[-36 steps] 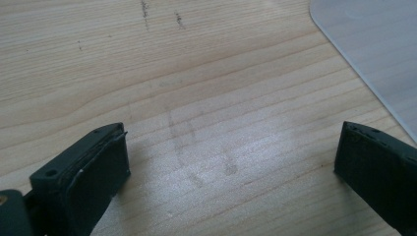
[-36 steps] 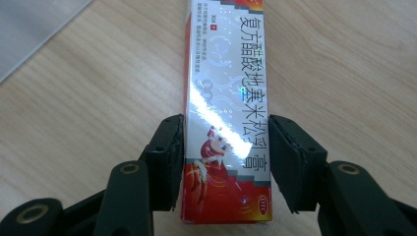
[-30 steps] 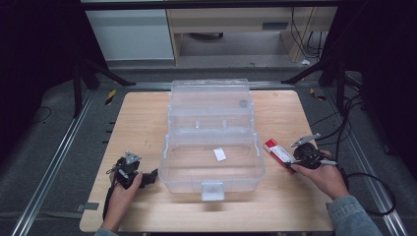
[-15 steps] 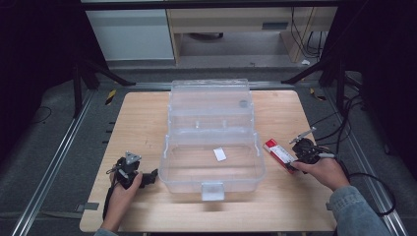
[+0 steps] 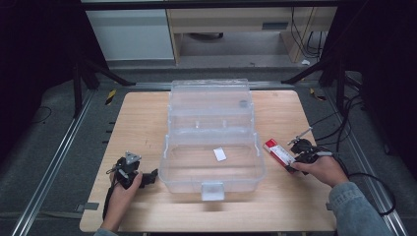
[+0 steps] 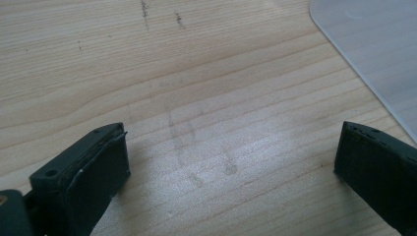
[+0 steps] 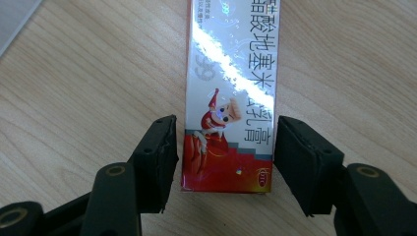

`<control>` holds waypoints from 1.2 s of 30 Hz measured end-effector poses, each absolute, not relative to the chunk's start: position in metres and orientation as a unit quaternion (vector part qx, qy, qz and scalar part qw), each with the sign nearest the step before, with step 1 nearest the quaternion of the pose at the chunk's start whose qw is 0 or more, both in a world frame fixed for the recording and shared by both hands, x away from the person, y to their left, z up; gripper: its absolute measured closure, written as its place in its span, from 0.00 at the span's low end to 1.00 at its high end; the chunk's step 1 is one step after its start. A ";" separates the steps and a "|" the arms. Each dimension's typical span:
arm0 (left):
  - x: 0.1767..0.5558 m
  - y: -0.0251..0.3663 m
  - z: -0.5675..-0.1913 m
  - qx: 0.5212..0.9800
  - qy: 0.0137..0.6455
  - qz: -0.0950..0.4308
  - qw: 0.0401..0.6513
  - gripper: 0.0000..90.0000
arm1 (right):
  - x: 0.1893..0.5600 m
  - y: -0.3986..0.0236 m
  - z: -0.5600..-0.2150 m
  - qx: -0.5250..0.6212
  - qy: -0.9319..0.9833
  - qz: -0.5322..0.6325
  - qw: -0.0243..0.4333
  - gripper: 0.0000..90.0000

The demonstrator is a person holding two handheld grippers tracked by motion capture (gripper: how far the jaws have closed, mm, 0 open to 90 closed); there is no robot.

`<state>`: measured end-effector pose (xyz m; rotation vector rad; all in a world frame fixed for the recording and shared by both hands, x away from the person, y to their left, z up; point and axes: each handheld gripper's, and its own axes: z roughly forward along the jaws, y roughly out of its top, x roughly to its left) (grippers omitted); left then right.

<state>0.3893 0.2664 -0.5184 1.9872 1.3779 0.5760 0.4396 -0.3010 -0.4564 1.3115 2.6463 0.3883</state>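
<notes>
A red and white carton point(image 7: 228, 98) with printed characters and a cartoon figure lies flat on the wooden table point(image 5: 142, 118), just right of the clear box. My right gripper point(image 7: 223, 132) straddles its near end. The jaws have just been closing with the carton between them. The right pad is at the carton's edge and a thin gap shows at the left pad. In the high view the carton point(image 5: 275, 149) sticks out toward the box from the right gripper point(image 5: 294, 160). My left gripper point(image 5: 150, 177) rests open on the table left of the box, over bare wood point(image 6: 231, 147).
A large clear plastic box point(image 5: 167, 147) with its lid raised stands mid-table, a small white slip point(image 5: 220, 154) inside and a latch at its front. Its corner shows in the left gripper view point(image 6: 378, 44). Cables trail off the table's right side.
The right hand has shifted very slightly at the carton. The left hand and the clear box have stayed put.
</notes>
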 end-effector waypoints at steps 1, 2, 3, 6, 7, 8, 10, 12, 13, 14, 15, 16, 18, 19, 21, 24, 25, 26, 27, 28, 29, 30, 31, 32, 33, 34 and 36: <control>0.389 0.266 -0.518 0.757 0.525 0.219 0.322 0.00 | 0.440 -0.301 -0.457 0.439 0.886 0.129 0.080 0.47; 0.389 0.266 -0.518 0.757 0.525 0.219 0.322 0.00 | 0.440 -0.301 -0.457 0.439 0.886 0.128 0.079 0.48; 0.389 0.266 -0.518 0.757 0.525 0.219 0.322 0.00 | 0.440 -0.302 -0.457 0.441 0.885 0.126 0.076 0.49; 0.389 0.266 -0.518 0.757 0.525 0.219 0.322 0.00 | 0.441 -0.303 -0.458 0.440 0.886 0.124 0.073 0.49; 0.389 0.266 -0.518 0.757 0.525 0.219 0.322 0.00 | 0.442 -0.303 -0.459 0.442 0.886 0.123 0.068 0.51; 0.389 0.266 -0.518 0.757 0.525 0.219 0.322 0.00 | 0.442 -0.303 -0.459 0.442 0.886 0.123 0.067 0.51; 0.389 0.266 -0.518 0.757 0.525 0.219 0.322 0.00 | 0.443 -0.303 -0.459 0.440 0.887 0.123 0.066 0.53; 0.389 0.266 -0.518 0.757 0.524 0.219 0.322 0.00 | 0.443 -0.302 -0.459 0.439 0.888 0.121 0.063 0.54; 0.389 0.266 -0.518 0.757 0.524 0.219 0.322 0.00 | 0.443 -0.302 -0.459 0.439 0.888 0.120 0.063 0.54; 0.389 0.266 -0.518 0.757 0.524 0.219 0.322 0.00 | 0.443 -0.302 -0.459 0.439 0.888 0.118 0.063 0.54; 0.389 0.266 -0.518 0.757 0.524 0.219 0.322 0.00 | 0.443 -0.302 -0.459 0.440 0.888 0.117 0.063 0.55; 0.389 0.266 -0.518 0.757 0.524 0.219 0.322 0.00 | 0.444 -0.301 -0.458 0.438 0.889 0.116 0.063 0.55; 0.389 0.266 -0.518 0.757 0.524 0.219 0.322 0.00 | 0.444 -0.301 -0.457 0.435 0.891 0.112 0.067 0.56; 0.389 0.266 -0.518 0.757 0.524 0.219 0.322 0.00 | 0.444 -0.301 -0.457 0.434 0.891 0.113 0.068 0.56; 0.389 0.266 -0.518 0.758 0.524 0.219 0.322 0.00 | 0.443 -0.301 -0.456 0.432 0.892 0.115 0.069 0.57; 0.389 0.266 -0.518 0.758 0.524 0.219 0.322 0.00 | 0.441 -0.303 -0.453 0.427 0.894 0.116 0.072 0.57; 0.389 0.266 -0.518 0.758 0.524 0.219 0.322 0.00 | 0.440 -0.303 -0.452 0.426 0.894 0.116 0.072 0.57; 0.389 0.266 -0.518 0.758 0.524 0.219 0.322 0.00 | 0.439 -0.304 -0.451 0.425 0.894 0.116 0.074 0.57; 0.389 0.266 -0.518 0.758 0.524 0.219 0.322 0.00 | 0.438 -0.304 -0.451 0.424 0.895 0.117 0.074 0.57; 0.389 0.266 -0.518 0.757 0.524 0.219 0.322 0.00 | 0.437 -0.305 -0.450 0.421 0.896 0.119 0.074 0.57; 0.389 0.266 -0.518 0.757 0.524 0.219 0.322 0.00 | 0.436 -0.306 -0.449 0.421 0.896 0.119 0.072 0.57; 0.389 0.266 -0.518 0.757 0.524 0.219 0.322 0.00 | 0.435 -0.306 -0.449 0.420 0.897 0.119 0.070 0.57; 0.389 0.266 -0.518 0.757 0.524 0.219 0.322 0.00 | 0.434 -0.307 -0.449 0.417 0.899 0.116 0.067 0.57; 0.389 0.266 -0.518 0.758 0.524 0.219 0.322 0.00 | 0.434 -0.307 -0.450 0.419 0.898 0.114 0.065 0.57; 0.389 0.266 -0.518 0.758 0.524 0.219 0.322 0.00 | 0.434 -0.307 -0.450 0.416 0.900 0.113 0.064 0.57; 0.389 0.266 -0.518 0.758 0.524 0.219 0.322 0.00 | 0.434 -0.308 -0.450 0.414 0.901 0.113 0.063 0.57; 0.389 0.266 -0.518 0.758 0.524 0.219 0.322 0.00 | 0.434 -0.308 -0.451 0.414 0.901 0.113 0.061 0.57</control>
